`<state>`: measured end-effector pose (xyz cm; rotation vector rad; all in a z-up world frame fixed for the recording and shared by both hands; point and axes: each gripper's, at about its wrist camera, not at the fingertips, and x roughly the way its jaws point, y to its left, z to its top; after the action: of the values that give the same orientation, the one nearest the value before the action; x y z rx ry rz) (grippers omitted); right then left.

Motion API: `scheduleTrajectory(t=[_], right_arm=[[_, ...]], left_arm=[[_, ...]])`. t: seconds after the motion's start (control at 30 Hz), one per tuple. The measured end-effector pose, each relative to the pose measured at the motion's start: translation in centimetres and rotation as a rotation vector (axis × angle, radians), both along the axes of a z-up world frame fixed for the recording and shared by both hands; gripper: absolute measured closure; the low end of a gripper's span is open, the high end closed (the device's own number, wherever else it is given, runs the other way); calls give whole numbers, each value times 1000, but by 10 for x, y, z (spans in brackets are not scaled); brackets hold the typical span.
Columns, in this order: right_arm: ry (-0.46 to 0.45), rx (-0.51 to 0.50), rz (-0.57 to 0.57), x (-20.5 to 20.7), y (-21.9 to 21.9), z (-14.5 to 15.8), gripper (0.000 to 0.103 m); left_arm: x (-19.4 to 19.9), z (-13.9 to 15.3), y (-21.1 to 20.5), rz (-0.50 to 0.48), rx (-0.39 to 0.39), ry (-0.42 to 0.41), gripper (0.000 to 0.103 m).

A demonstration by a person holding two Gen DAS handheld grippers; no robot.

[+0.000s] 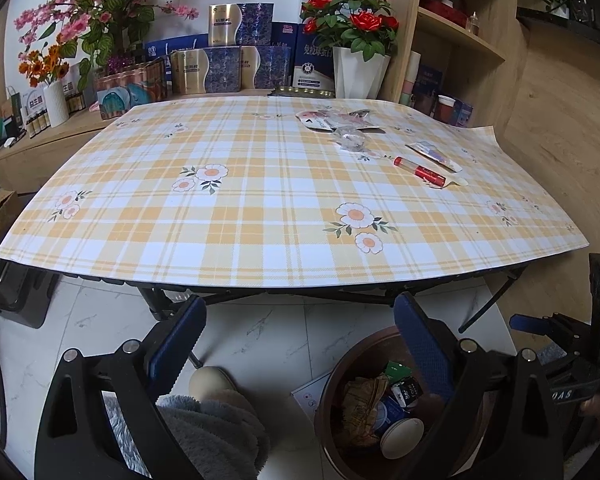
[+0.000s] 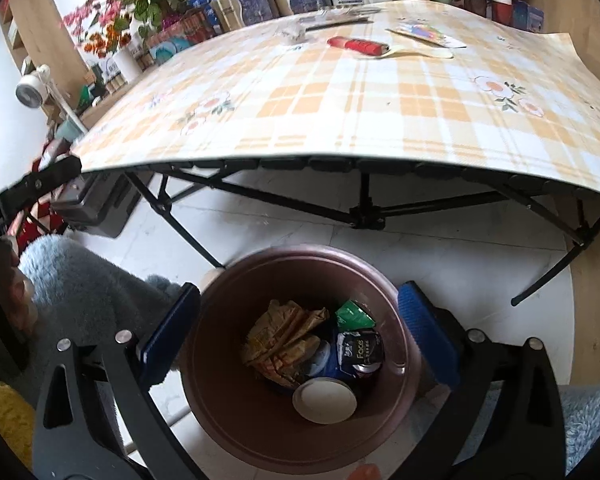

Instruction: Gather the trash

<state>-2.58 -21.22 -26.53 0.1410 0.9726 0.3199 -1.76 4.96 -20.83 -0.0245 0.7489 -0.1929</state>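
Hovering right tool [image 2: 298, 330] spread, empty, directly above trash bin [image 2: 228, 412]

At about five o'clock in my right wrist view I read "Face" on a crushed dark can [image 2: 360, 354] inside the brown bin [image 2: 228, 400]; box lettering stays illegible.

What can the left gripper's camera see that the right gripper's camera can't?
Only the left wrist view shows the red roses in a white vase, the wooden shelf beside them, and the right gripper from the side.

Only the right wrist view shows the whole inside of the brown bin and a white fan at the left.

Both show the checked table, the red tube on it, the paper cup in the bin, and open, empty jaws.
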Motion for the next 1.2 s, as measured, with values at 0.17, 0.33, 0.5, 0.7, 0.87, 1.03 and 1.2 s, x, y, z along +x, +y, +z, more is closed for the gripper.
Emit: scheduleTrajectory(t=[0.17,0.33,0.5,0.7,0.87,1.03,1.2], right_arm=[[-103,30,-15,6,-10,21,6],[-144,-23,2,17,-19,45,6],[-154,-98,-33,35,-41,63,6],[-151,-158,-47,62,-70,76,6],[-147,-171,-62,96,-92,83,6],[-143,-139,-57,139,-110,87,7],[-146,-102,-69,192,-123,86,24]], left_arm=[[6,12,-6,-19,32,-50,10],[20,23,-13,-32,50,-78,10],[39,34,-13,-16,14,-92,10],[65,44,-12,3,-21,-102,10],[93,44,-14,3,-36,-81,10],[121,44,-20,9,-37,-61,10],[152,44,-23,30,-66,-31,11]])
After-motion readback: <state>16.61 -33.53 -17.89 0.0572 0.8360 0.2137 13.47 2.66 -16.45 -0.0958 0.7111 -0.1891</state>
